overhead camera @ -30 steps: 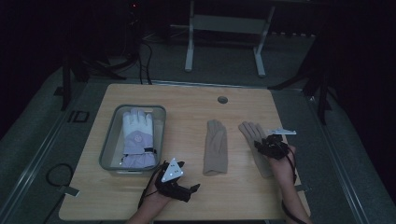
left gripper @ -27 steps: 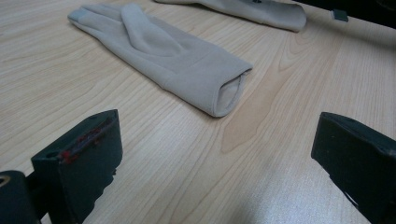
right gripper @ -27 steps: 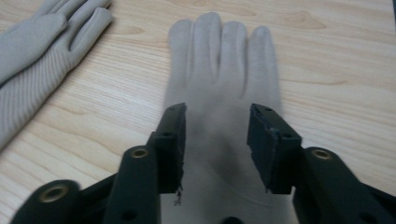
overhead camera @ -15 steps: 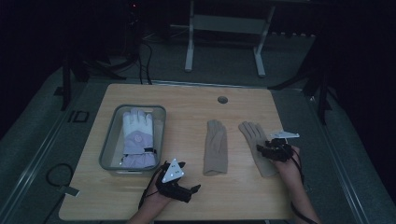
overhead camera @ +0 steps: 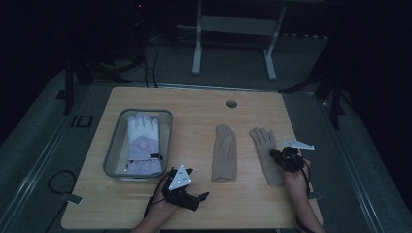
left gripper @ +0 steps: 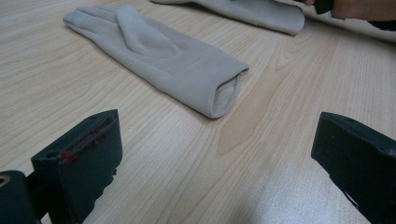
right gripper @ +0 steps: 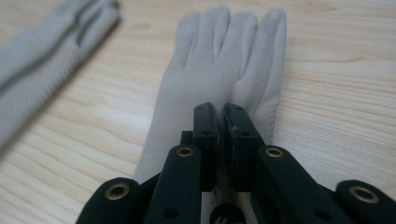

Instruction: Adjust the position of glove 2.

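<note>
- High view: a pale wooden table carries two flat beige fabric gloves side by side, fingers pointing away from the person.
- Right gripper sits over the palm of the right-hand beige glove; its jaws have just been closing.
- Right gripper view: the two black jaws stand almost together, a thin slit between them, low over that glove; whether fabric is pinched cannot be told.
- Left gripper rests near the table's front edge, jaws spread wide with nothing between them.
- Left gripper view: the left-hand beige glove lies ahead, cuff opening toward the jaws, apart from them.
- A grey rectangular tray at left holds a white and lilac padded glove.
</note>
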Available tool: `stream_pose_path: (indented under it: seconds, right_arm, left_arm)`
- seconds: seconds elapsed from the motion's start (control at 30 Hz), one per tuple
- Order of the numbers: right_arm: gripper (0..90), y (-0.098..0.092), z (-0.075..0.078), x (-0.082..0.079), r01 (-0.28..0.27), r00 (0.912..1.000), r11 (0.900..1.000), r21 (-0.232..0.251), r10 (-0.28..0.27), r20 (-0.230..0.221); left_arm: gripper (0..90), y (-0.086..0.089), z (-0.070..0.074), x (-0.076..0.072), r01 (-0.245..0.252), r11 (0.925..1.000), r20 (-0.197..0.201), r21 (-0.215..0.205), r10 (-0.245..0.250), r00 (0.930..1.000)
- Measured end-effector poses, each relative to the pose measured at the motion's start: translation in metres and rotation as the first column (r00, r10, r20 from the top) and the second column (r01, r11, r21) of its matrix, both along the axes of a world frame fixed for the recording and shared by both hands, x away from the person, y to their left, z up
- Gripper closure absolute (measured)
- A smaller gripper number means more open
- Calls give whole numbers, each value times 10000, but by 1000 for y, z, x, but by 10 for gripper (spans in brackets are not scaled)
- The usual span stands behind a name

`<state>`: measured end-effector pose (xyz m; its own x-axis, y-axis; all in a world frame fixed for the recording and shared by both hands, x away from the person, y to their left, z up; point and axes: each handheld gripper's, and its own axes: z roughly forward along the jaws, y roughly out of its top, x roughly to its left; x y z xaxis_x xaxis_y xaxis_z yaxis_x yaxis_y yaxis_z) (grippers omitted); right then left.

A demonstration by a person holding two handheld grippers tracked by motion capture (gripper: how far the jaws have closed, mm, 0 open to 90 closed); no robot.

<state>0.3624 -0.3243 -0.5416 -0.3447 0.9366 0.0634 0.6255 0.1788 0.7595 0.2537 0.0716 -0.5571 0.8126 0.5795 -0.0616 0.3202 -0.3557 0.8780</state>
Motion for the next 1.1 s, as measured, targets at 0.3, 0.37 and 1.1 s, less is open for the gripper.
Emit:
stream_pose_path:
  seconds: [0.3,0.37,1.1]
  right_arm:
    - [843,5,25,-19,1375,9902,9903,205,-1379,203]
    - [843,5,23,-20,1510,9884,9885,29,-1510,141]
    - [550,-15,2,-20,-603,9982,9929,-1030,606,4]
  left_arm:
    - [20,0,1,-1,-52,10000,41,-66,53,10000]
    - [21,1,1,-1,-69,9999,35,-74,69,10000]
    - [20,-1,-1,-2,170,9998,-109,44,-169,9998]
